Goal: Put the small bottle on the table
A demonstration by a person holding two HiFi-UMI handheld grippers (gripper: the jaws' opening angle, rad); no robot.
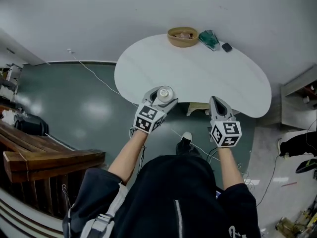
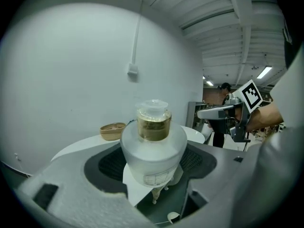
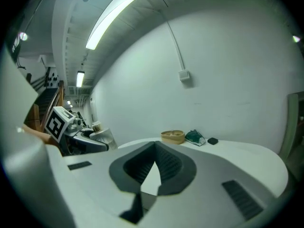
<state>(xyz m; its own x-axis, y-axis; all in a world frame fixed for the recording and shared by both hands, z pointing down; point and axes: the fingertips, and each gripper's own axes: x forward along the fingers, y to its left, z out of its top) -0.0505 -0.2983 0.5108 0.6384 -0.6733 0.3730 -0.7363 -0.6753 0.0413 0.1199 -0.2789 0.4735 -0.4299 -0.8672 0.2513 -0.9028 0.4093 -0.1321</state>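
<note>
Left gripper view shows the left gripper (image 2: 153,172) clamped on the frosted lower body of the small bottle (image 2: 153,144), which stands upright between the jaws. Its clear cap (image 2: 152,107) and a brownish fill in the neck rise above them. From the head view, the bottle (image 1: 165,92) hangs at the near edge of the white table (image 1: 198,73), seemingly not yet resting on it. The right gripper (image 1: 220,108) sits by the same edge with its jaws together and nothing in them.

The bottle looks small, rigid and probably light. Its smooth rounded wall could slip or twist, and it may be breakable, so it should be set down gently. The wide body is the sound place to grip, not the narrow neck or cap. A basket (image 1: 183,36) stands at the far edge, well apart.
</note>
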